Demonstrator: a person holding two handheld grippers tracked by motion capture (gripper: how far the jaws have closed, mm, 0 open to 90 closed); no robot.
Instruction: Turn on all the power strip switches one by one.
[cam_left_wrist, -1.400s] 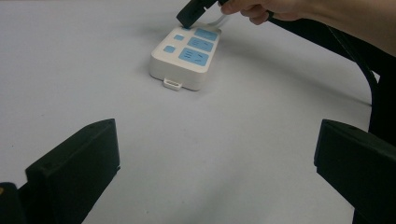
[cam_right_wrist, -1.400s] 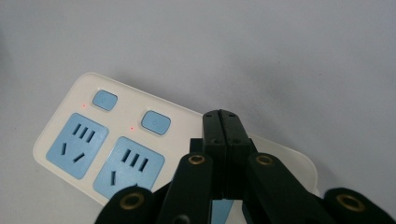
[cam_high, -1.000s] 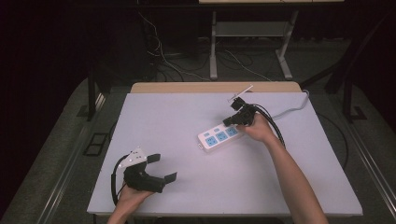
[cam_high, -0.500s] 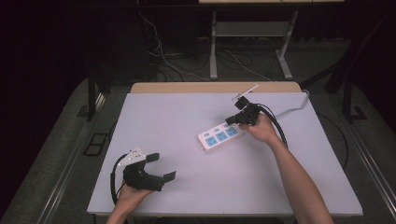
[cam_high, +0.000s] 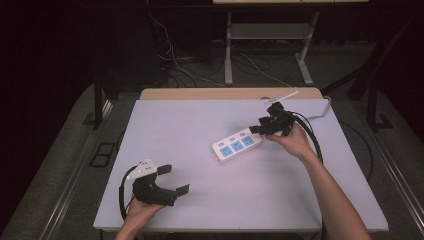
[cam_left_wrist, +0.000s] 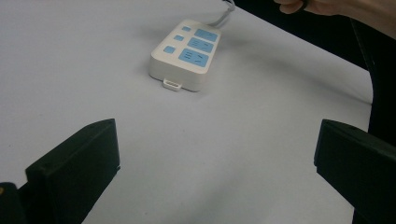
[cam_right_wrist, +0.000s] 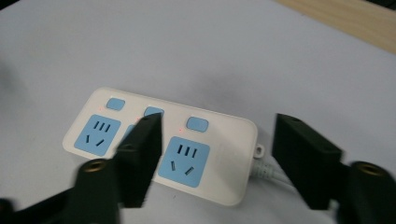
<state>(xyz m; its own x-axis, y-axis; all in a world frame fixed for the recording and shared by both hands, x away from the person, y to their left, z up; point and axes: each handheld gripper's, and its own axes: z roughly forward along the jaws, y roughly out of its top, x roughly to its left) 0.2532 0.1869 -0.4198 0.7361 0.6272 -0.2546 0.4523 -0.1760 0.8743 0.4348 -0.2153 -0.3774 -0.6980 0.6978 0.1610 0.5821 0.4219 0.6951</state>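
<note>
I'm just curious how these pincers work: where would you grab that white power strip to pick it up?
Probably across its narrow width, from above. The power strip lies flat on the table, socket face up, with long straight sides for the jaws to close on. The right gripper hangs open over its cord end, the nearest place to grip.

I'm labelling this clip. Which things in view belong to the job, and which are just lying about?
In the job: power strip, right gripper with open jaws over its cord end.

Lying about: left gripper, idle and open; cables on the floor; table.
</note>
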